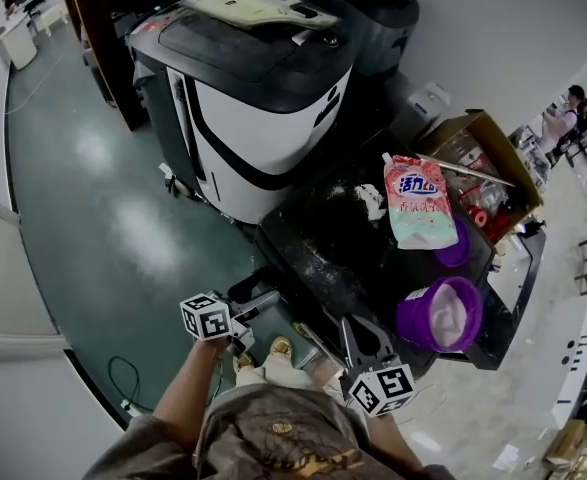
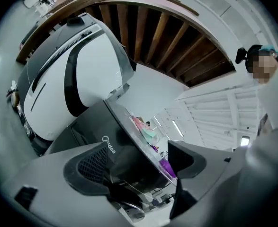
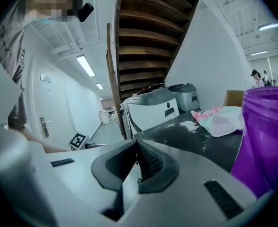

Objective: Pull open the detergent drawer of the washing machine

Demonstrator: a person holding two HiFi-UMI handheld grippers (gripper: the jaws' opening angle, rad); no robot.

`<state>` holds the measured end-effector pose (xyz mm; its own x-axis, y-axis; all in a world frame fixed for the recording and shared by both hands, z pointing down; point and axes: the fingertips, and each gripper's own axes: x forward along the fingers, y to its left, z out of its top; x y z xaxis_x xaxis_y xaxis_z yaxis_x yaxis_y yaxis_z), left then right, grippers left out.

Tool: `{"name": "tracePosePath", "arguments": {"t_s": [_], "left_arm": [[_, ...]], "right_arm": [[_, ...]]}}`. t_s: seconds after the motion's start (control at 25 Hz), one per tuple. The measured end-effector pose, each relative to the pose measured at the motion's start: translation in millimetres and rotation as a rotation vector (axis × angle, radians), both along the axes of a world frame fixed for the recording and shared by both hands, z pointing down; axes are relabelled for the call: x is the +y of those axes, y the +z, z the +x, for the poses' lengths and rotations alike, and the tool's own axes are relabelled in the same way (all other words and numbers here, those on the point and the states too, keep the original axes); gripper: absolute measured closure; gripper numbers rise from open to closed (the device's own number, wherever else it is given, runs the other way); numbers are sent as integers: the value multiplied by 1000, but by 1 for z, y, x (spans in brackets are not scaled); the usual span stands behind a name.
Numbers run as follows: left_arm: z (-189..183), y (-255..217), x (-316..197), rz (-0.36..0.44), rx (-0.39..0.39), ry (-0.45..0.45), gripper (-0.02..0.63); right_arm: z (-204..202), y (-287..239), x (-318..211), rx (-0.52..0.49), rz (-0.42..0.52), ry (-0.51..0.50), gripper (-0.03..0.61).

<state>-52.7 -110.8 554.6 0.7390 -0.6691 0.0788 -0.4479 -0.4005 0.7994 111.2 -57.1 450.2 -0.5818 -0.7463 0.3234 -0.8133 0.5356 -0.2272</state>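
Left gripper (image 1: 258, 306): held low, just off the front left corner of the dark washing machine (image 1: 323, 238). Pointing about level at the machine's front. Jaws spread wide, released. Pads touch nothing.

Left gripper view: the machine's front panel, with its brand logo, fills the gap between the jaws but sits well beyond them. A pale, see-through part (image 2: 129, 193) juts out under the machine's top edge, low in that gap. Read as the detergent drawer, on the upper front of the dark machine. How far out it stands: cannot tell.

White washing machine (image 1: 263, 128): behind the dark machine, dark lid on top, standing apart from it.

Dark machine's top: dusted with white powder (image 1: 371, 200) towards the back.

Right gripper (image 1: 358, 340): over the front edge of the dark machine's top, tilted slightly down. In its own view the jaws (image 3: 136, 164) are clenched together with nothing between them.

Detergent pouch (image 1: 418, 203): lies flat on the dark machine's top, right of the powder. Its lower end overlaps a small purple cup (image 1: 455, 250).

Larger purple cup (image 1: 438, 313): upright at the front right of the dark machine's top, near the right gripper, not touching it.

Cardboard box (image 1: 483, 158): open, just beyond the dark machine's right rear corner.
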Motion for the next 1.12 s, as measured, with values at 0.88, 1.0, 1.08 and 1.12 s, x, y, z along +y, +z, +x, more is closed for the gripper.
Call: {"name": "tracePosePath", "arguments": {"t_s": [0.88,1.0,1.08,1.12], "left_arm": [[35,81,-41,-138,292,188,227],[39,81,-47,-133,347,180,227],[40,81,-50,-127,373,171,227],[40,81,-50,-125,381,171,227]], "right_arm": [[13,21,-13,61,-70,31,574],[19,24,-11,66,-75,49,574],[24,26,-10,69,-78,61,574],[25,26,-10,70,-78,66,574]]}}
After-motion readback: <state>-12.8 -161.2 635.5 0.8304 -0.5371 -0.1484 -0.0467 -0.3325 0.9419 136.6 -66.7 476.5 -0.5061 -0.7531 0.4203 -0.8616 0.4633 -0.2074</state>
